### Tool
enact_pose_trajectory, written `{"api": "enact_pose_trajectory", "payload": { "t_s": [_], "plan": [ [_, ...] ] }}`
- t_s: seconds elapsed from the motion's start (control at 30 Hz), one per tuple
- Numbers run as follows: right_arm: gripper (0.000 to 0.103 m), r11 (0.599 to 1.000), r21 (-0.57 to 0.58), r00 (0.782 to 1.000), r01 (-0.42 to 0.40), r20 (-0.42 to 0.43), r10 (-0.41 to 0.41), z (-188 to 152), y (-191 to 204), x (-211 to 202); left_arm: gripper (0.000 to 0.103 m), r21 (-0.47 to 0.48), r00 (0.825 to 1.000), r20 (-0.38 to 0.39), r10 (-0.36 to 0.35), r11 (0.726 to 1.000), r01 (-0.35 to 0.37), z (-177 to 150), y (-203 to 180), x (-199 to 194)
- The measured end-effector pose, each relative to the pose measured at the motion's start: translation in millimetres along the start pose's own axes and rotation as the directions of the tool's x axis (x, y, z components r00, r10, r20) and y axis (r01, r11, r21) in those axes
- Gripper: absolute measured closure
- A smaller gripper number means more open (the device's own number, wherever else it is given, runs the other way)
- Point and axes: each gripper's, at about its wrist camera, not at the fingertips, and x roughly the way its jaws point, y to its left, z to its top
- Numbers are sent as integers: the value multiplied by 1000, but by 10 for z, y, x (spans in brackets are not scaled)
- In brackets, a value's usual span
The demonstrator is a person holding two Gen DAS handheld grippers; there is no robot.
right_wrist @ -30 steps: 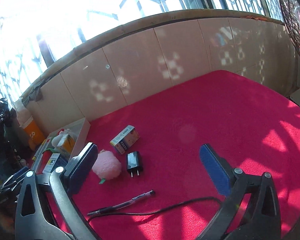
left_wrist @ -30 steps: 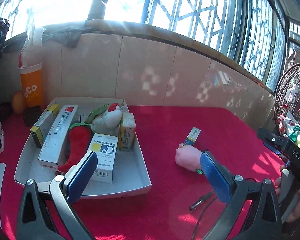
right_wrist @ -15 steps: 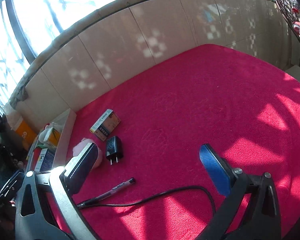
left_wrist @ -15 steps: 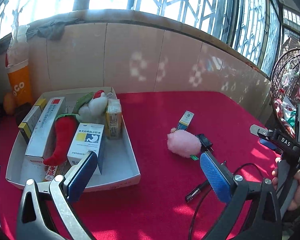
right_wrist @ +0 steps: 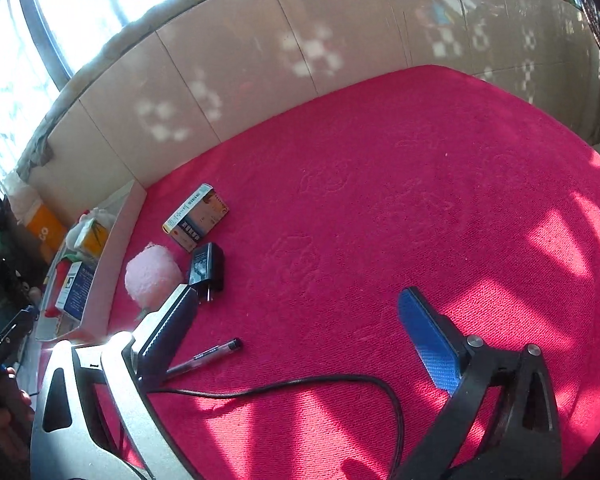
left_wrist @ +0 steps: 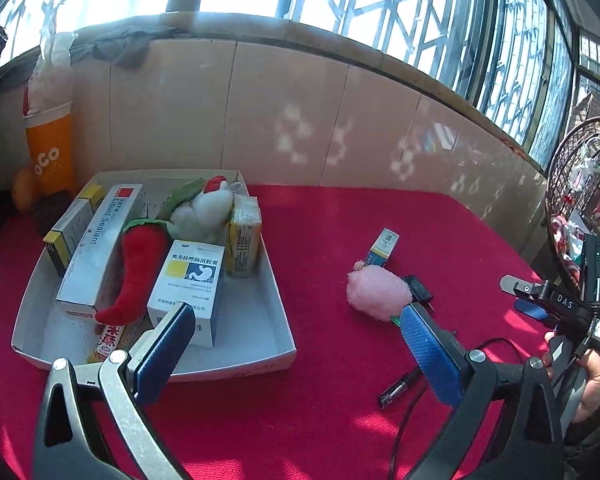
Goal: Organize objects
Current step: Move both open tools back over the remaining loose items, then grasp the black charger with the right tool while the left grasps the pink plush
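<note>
Both views are shifting: the fluffy pink plush ball (right_wrist: 153, 272) and black plug-in charger (right_wrist: 207, 267) are drawing nearer the right gripper (right_wrist: 300, 322).

Left gripper (left_wrist: 296, 334) and right are both hanging spread apart, holding nothing. Ahead-left of the right one, the ball is touching the charger; closing there is risking snagging the black cable (right_wrist: 300, 385) or clear ballpoint pen (right_wrist: 208, 357).

The right tongs (right_wrist: 298, 312) gape wide over the red tabletop (right_wrist: 400, 184); a pen (right_wrist: 208, 356), charger (right_wrist: 207, 266), pink pompom (right_wrist: 152, 272) and small box (right_wrist: 196, 216) lie ahead.
</note>
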Motion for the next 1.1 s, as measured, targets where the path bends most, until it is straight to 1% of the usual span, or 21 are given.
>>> {"api": "enact_pose_trajectory", "payload": {
  "t_s": [0.07,0.17,0.2,0.27,0.33,0.37,0.4,0.47,0.5,0.53,0.57,0.6,0.67,0.73,0.83,0.9,0.97,1.1],
  "plan": [
    [4,999,-40,1000,-8,-16,8,30,105,105,0,2,1000,-8,0,1000,0,-3,6,24],
    [5,988,-152,998,-12,-61,3,107,355,344,0,13,1000,-25,-5,1000,5,-17,-19,72],
    [8,982,-187,996,-22,-87,6,124,442,441,0,19,999,-32,-7,1000,8,-24,-32,90],
    [25,969,-244,990,-45,-144,9,143,604,633,0,29,999,-47,-11,1000,13,-43,-61,127],
    [28,961,-273,984,-50,-176,2,140,719,785,0,39,998,-63,-16,999,18,-65,-90,159],
    [29,956,-290,983,-39,-183,-16,133,768,851,0,45,997,-69,-18,999,22,-75,-106,167],
    [30,948,-318,986,-11,-164,-44,130,821,882,0,52,997,-74,-21,998,25,-84,-120,172],
    [42,931,-363,986,17,-148,-76,126,914,943,0,65,997,-79,-23,997,28,-96,-143,173],
    [46,926,-378,986,22,-142,-81,128,946,958,0,70,996,-81,-22,997,28,-98,-146,176],
    [59,919,-394,987,26,-138,-87,122,977,971,0,73,996,-83,-22,997,28,-101,-149,180],
    [74,910,-414,987,38,-128,-99,115,1000,971,0,73,996,-86,-24,997,30,-103,-151,188],
    [74,906,-421,987,46,-121,-106,109,1000,962,0,73,996,-90,-26,997,32,-103,-154,201],
    [74,919,-393,989,24,-126,-80,111,920,905,0,75,994,-106,-35,996,43,-97,-182,246],
    [74,933,-358,990,23,-121,-71,98,801,823,0,83,990,-129,-58,994,69,-68,-255,317],
    [74,955,-297,993,20,-102,-52,90,590,706,0,104,984,-151,-94,988,110,46,-434,489],
    [74,966,-258,995,-3,-102,-24,102,496,677,0,135,979,-167,-112,982,135,131,-585,664],
    [74,972,-235,995,-20,-103,-4,117,456,678,0,174,977,-185,-109,974,142,183,-726,871],
    [74,975,-221,995,-33,-104,10,132,470,711,0,215,964,-260,-60,969,118,179,-885,1366]
  ]
}}
